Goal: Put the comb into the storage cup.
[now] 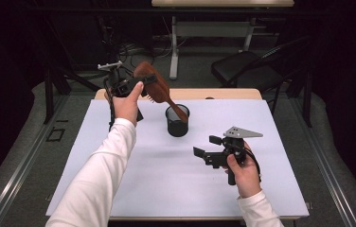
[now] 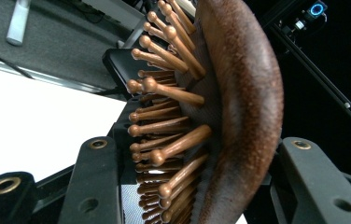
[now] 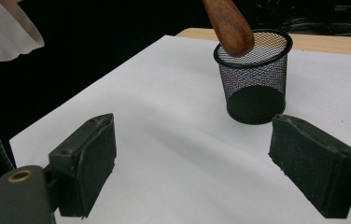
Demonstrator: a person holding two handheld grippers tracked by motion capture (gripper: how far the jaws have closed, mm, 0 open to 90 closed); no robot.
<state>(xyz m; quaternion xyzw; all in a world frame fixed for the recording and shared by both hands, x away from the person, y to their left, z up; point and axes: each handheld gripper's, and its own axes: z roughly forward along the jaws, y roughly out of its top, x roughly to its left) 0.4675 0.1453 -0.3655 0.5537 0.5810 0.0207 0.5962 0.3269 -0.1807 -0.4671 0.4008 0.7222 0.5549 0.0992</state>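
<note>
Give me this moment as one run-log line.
left gripper: shut on wooden hairbrush | handle tip at mesh cup rim | right gripper: open, empty

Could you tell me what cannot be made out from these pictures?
- Mesh cup contents: high view too small; right gripper view, mesh wall blocks inside.
- Hairbrush handle: left gripper view, cut by frame edge.
- Left hand-held gripper: high view, mostly behind the hand.

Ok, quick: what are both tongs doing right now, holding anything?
Left tongs: shut on the wooden hairbrush, its handle tip at the mesh cup.
Right tongs: open, holding nothing.
</note>
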